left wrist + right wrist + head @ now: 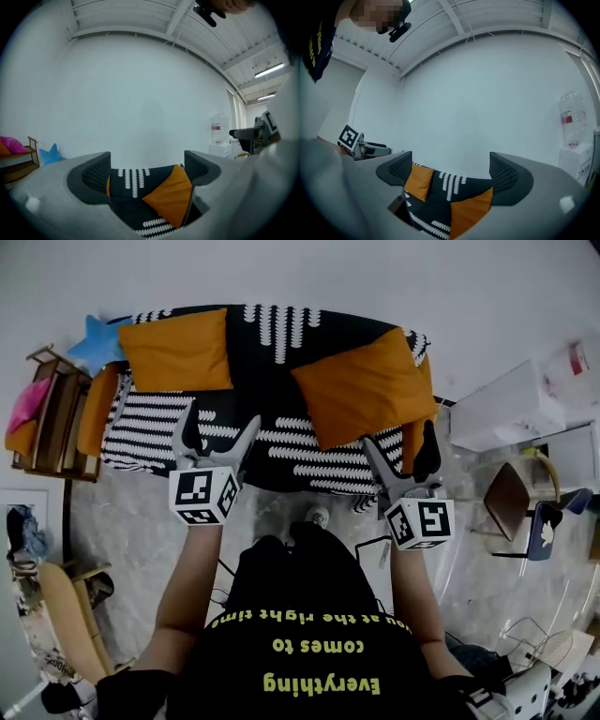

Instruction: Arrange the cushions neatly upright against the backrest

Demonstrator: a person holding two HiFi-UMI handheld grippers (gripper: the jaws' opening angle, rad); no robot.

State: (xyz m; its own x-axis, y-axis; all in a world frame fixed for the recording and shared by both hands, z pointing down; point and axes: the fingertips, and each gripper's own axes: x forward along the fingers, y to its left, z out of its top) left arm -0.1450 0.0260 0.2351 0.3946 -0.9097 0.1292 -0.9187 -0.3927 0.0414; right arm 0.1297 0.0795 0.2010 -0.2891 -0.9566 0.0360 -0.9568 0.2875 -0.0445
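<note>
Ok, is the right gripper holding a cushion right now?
No, the right gripper is open and empty, short of the tilted orange cushion.

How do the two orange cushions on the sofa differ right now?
The left cushion sits square, its edges in line with the backrest; the right cushion is turned cornerwise. The left cushion lies near the backrest; the right cushion reaches further onto the seat. Both are plain orange.

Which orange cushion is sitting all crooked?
The right cushion, nearest the right tool. It is turned cornerwise like a diamond; the left cushion sits square against the backrest.
</note>
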